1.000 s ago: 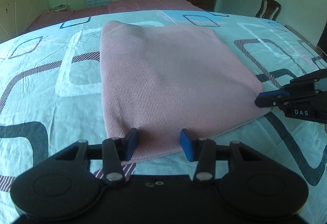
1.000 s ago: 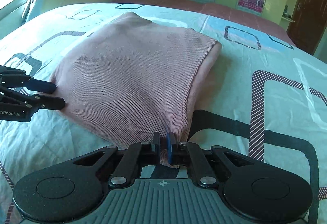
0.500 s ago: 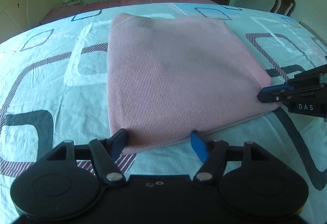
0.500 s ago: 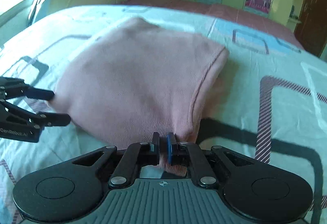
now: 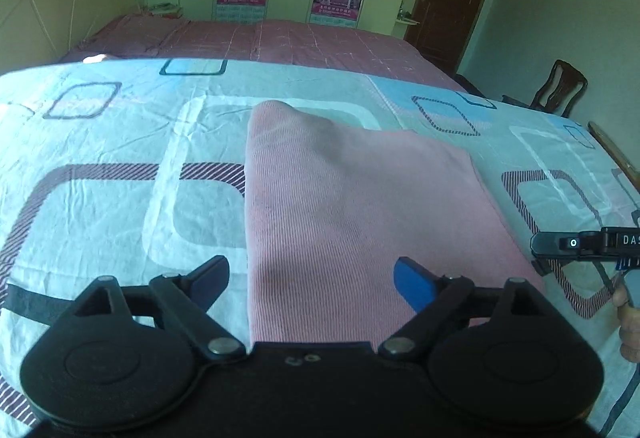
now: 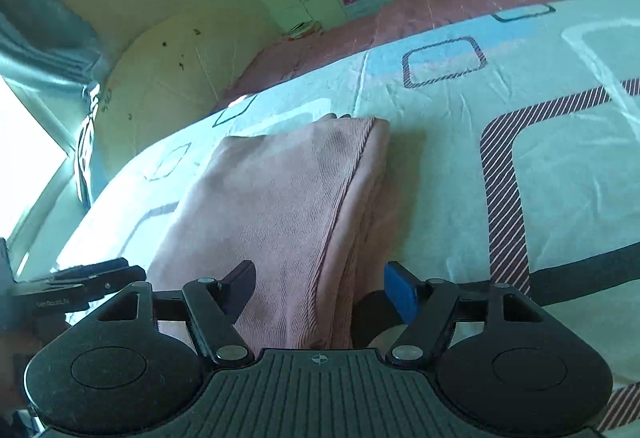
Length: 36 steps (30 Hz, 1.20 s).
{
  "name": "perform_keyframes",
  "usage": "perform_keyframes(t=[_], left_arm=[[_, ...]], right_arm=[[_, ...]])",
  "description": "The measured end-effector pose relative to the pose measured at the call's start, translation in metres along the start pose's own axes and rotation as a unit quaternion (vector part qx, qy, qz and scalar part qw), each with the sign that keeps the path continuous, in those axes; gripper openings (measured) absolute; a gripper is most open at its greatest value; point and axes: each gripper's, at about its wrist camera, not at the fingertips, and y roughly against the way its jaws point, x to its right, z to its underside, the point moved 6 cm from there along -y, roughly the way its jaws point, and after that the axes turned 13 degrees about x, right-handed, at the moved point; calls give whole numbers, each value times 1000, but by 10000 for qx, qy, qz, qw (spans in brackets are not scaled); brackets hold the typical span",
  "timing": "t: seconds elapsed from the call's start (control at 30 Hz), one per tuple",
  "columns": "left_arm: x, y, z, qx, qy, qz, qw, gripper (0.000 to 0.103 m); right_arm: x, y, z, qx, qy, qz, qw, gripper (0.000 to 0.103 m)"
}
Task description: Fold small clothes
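Here, folded pink garment [image 5: 352,206] on patterned bedsheet [image 5: 120,142], left tongs [image 5: 312,280] released, right tongs [image 6: 320,284] released.

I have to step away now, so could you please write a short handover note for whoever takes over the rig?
Left tongs: open, holding nothing, over the near edge of the pink garment.
Right tongs: open, holding nothing, at the garment's hemmed side.
The garment lies folded into a flat rectangle on the patterned bedsheet.
Done: the fold is laid down and let go.
Left: probably checking the edges; no other clothes are in view.
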Motion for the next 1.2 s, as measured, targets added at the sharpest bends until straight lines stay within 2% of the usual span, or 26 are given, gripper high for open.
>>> perform_keyframes(t=[0.1,0.13,0.33,0.4,0.53,0.7,0.83,0.9,0.97,1.1,1.2], left_arm=[[-13,-20,1,-264,393,155,9988,85],[-19,-26,2,-335,538,195,9978,81],[-44,-49,10,-572,1487,681,9849,80],[-45,-55,10,-601,1475,786,9841,80],[-44,-63,7,-619,1329,956,9846,78],[-41,-72,3,-657,1282,1164,9827,70],[-36,-78,-2,-686,997,1200,9854,49],[-31,-76,-6,-646,763,1184,9879,43],[-27,-71,-10,-573,529,1182,9899,34],[-26,-56,-21,-464,253,1358,9893,29],[-29,-44,-29,-419,69,1478,9881,28]], right_arm=[[19,-14,-7,-172,-550,-179,9982,59],[24,-18,-7,-229,-719,-273,9968,56],[43,-30,-5,-468,-1224,-558,9898,48],[46,-33,-7,-552,-1357,-646,9871,45],[47,-45,-8,-757,-1420,-730,9843,31],[45,-56,-10,-699,-1658,-626,9817,28],[28,-58,-10,-575,-1175,-201,9912,28],[12,-58,-10,-535,-571,112,9969,21],[-1,-53,-12,-438,-261,344,9981,18],[-35,-38,-18,-111,137,466,9988,18],[-63,-35,-19,-29,504,549,9972,17]])
